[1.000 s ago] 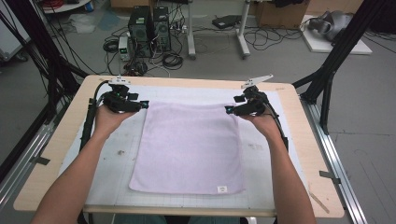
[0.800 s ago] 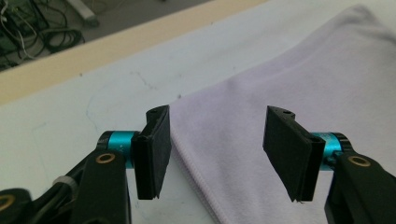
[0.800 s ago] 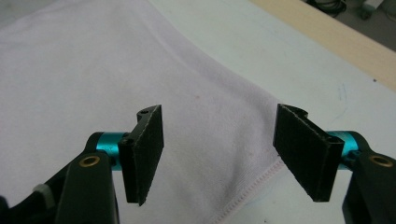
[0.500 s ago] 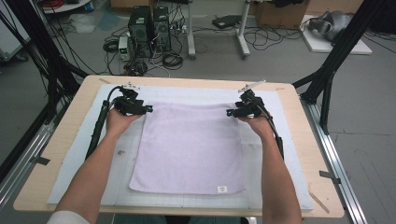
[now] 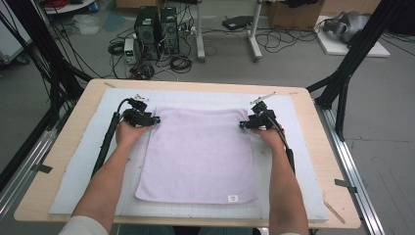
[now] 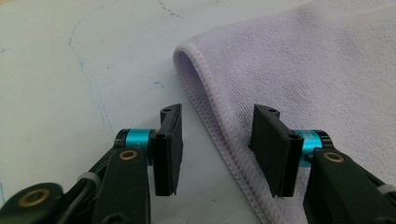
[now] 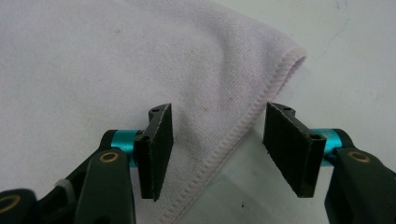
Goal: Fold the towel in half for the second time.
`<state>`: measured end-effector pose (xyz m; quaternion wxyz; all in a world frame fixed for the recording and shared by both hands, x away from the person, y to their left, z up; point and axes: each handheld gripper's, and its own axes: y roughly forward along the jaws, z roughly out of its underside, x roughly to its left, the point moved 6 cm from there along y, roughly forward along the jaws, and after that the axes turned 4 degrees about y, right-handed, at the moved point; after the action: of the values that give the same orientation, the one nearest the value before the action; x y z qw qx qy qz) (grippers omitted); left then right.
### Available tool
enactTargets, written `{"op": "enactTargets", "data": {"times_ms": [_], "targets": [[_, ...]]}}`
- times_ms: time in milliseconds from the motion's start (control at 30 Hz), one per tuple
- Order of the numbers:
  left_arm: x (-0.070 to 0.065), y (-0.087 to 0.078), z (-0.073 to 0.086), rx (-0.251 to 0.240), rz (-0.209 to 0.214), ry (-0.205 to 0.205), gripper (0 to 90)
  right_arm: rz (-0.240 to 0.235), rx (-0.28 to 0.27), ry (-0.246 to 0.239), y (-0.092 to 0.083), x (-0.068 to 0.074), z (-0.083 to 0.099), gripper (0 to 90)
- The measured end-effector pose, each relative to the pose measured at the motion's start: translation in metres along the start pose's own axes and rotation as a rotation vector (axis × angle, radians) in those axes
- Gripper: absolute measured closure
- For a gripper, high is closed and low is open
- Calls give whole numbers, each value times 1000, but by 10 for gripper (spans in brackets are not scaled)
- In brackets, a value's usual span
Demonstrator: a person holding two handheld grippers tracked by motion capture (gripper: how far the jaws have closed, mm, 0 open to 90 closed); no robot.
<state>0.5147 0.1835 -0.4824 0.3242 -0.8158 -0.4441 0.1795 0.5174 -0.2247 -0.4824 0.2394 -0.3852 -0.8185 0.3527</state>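
A pale lilac towel (image 5: pixel 195 156) lies flat on a white mat. My left gripper (image 5: pixel 155 120) is low over the towel's far left corner. In the left gripper view, the left gripper (image 6: pixel 219 154) straddles the stitched hem of the towel (image 6: pixel 303 70), one jaw over the mat and one over the cloth. My right gripper (image 5: pixel 243 125) is at the far right corner. The right gripper (image 7: pixel 224 154) also has the hem of the towel (image 7: pixel 116 60) between its jaws. Both pairs of jaws have just been closing, but the pads stand apart from the cloth.
The white mat (image 5: pixel 78 166) covers most of the wooden table (image 5: pixel 44 186). A small label (image 5: pixel 233 198) sits at the towel's near right corner. Black frame poles (image 5: pixel 342 88) stand at the table's sides, and computers and cables (image 5: pixel 156 29) are on the floor beyond.
Both hands have sunk and drawn slightly inward onto the towel's far corners. Both pairs of jaws look narrower than before. The towel has not moved.
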Motion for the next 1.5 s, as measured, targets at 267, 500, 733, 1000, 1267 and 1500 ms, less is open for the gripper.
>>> {"op": "enactTargets", "data": {"times_ms": [267, 500, 733, 1000, 1267, 1500], "targets": [[-6, 0, -1, 4, 31, -31, 746, -54, -4, 18, 0, 10, 1, 701], [-7, -1, -1, 0, 59, -30, 847, -100, 10, 36, -1, 13, 1, 824], [-5, -11, -7, -39, 58, -20, 858, -94, -23, 1, -13, 14, -5, 830], [-8, -42, -20, -163, 83, 4, 859, -125, -73, -43, -37, 22, -19, 831], [-21, -84, -12, -251, 122, 64, 859, -180, -134, -91, -72, 42, -17, 832], [-38, -110, 23, -253, 167, 101, 859, -273, -119, -64, -95, 63, 13, 831]]}}
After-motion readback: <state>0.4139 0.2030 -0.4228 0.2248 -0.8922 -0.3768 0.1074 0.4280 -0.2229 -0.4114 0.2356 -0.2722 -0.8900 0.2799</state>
